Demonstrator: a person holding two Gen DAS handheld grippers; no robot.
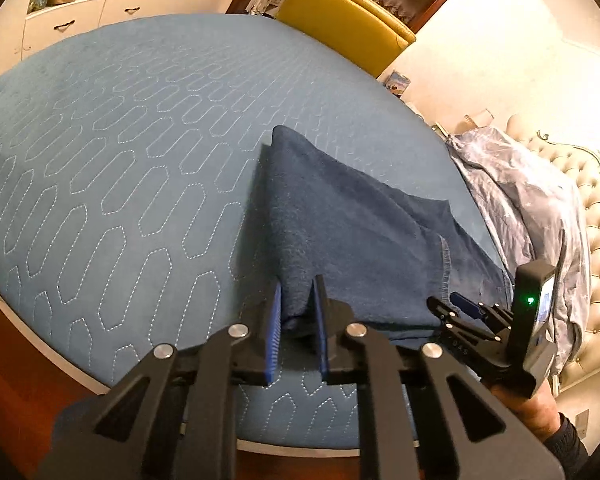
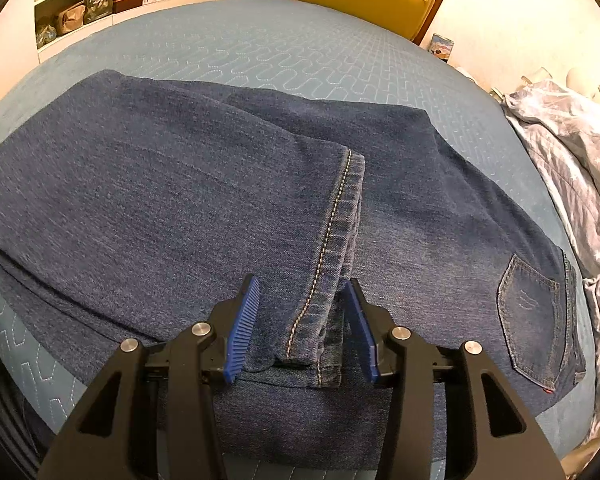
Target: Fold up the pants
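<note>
L wrist view: left gripper (image 1: pixel 296 332) pinches raised fold of dark blue denim pants (image 1: pixel 340 216), blue ribbed pads closed on cloth; edge lifted, prob. to carry over for next fold. Pants lie on teal quilted bed cover (image 1: pixel 120 160).

R wrist view: right gripper (image 2: pixel 302 330) straddles stitched leg hem (image 2: pixel 332 240), jaws apart, pads not pressing; prob. just let go. Pants (image 2: pixel 160 184) already folded once, back pocket (image 2: pixel 528 320) at right.

The jeans (image 2: pixel 220 184) run past the right-wrist view's left edge, their waistband unseen.
</note>
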